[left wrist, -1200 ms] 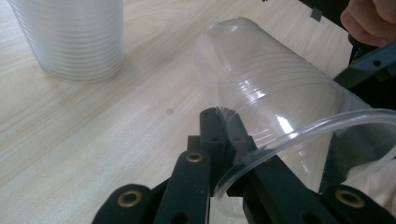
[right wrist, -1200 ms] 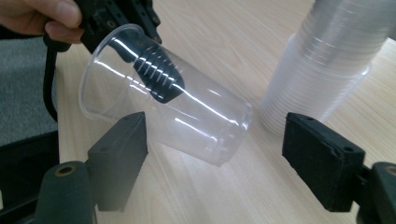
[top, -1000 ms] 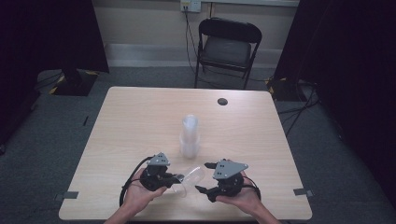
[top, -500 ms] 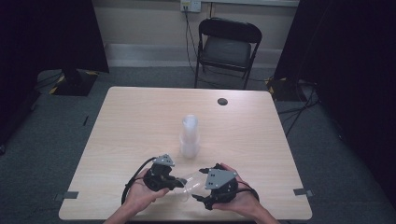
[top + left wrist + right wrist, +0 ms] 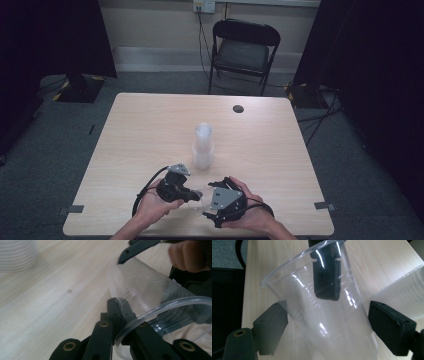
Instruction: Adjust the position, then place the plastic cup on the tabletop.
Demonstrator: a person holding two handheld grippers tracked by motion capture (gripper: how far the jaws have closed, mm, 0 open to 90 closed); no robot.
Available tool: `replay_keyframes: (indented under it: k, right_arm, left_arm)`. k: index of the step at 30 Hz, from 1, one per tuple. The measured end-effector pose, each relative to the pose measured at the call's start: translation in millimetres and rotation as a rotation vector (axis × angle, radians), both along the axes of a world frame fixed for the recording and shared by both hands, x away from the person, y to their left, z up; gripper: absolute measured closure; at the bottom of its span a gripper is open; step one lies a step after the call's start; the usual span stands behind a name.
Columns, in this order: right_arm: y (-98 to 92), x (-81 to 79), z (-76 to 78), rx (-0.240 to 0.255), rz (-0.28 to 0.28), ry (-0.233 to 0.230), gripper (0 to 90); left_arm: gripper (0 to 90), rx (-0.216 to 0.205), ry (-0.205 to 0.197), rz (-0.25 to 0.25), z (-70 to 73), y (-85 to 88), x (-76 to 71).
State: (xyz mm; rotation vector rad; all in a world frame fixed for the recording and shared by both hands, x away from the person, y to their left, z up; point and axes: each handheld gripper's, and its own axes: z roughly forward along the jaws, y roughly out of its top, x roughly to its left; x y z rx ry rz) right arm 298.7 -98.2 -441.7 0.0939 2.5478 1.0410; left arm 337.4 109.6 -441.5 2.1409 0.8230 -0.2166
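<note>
Near the tall clear cup stack, the released right claw has closed in around the clear plastic cup gripped by the left claw; probably a handover.

Clear, glossy plastic on the cup, faint ridges ringing its smooth wall, light glinting off it. The stack of cups looks the same ribbed clear plastic. Matt black jaws on the left gripper. Pale wood-grain table, smooth, satin sheen.

Left gripper and right gripper: black bodies, each topped by a grey three-cornered plate with small holes. Black jaws carry brass-ringed pivot screws. Black cables loop from each. Forearms bare, no sleeves.
</note>
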Motion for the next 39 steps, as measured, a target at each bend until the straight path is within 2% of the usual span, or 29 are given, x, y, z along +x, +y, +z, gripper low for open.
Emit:
replay_keyframes:
  k: [2,5,7,14,18,20,23,25,26,27,28,33,38,39]
  right_arm:
    - [0.8,0.4,-0.2,-0.002,-0.004,-0.004,15.9]
    - [2.4,1.4,-0.8,0.002,-0.01,-0.004,16.0]
    - [3.5,1.7,-1.5,-0.004,-0.007,-0.004,16.2]
    - [7.0,1.7,-1.5,0.0,-0.005,-0.013,17.2]
    - [6.4,1.3,-1.5,0.005,-0.01,-0.02,17.4]
    - [6.9,1.4,-2.2,0.004,-0.008,-0.014,17.4]
    - [8.7,-0.8,-2.9,-0.006,-0.002,-0.027,20.1]
    - [11.0,-4.0,-1.0,0.0,0.016,-0.042,20.9]
    - [12.0,-4.7,-0.7,0.003,0.019,-0.043,22.4]
    - [12.9,-5.1,-0.4,0.005,0.026,-0.045,22.4]
    - [13.6,-5.1,-0.6,0.006,0.03,-0.048,23.1]
    - [13.7,-7.4,-1.3,0.009,0.033,-0.056,26.0]
    - [13.1,-9.3,0.7,0.019,0.03,-0.067,28.5]
    - [13.0,-8.9,1.0,0.027,0.026,-0.067,28.8]
  left_arm:
    - [89.8,0.004,0.0,-0.003,0.6,-1.1,0.5]
    - [89.8,0.021,0.025,-0.004,1.4,-3.8,5.5]
    - [89.8,0.013,0.043,-0.01,0.9,-5.3,7.4]
    - [89.8,0.027,0.043,-0.026,4.6,-15.4,10.7]
    - [89.6,0.018,0.062,-0.02,3.4,-18.4,13.0]
    - [89.6,0.037,0.074,-0.022,2.7,-20.9,14.9]
    - [89.3,0.046,0.079,-0.024,1.2,-21.8,15.6]
    - [89.2,0.044,0.104,-0.024,0.0,-20.5,14.9]
    - [89.1,0.022,0.103,-0.025,0.0,-19.3,14.9]
    - [89.1,0.022,0.103,-0.025,0.0,-19.3,14.9]
    - [89.1,0.041,0.107,-0.021,-0.5,-19.8,14.9]
    - [89.0,0.029,0.107,-0.024,-0.3,-19.8,14.1]
    - [88.2,0.023,0.09,-0.004,1.7,-18.7,12.5]
    - [88.0,0.02,0.076,0.0,1.8,-18.6,12.4]
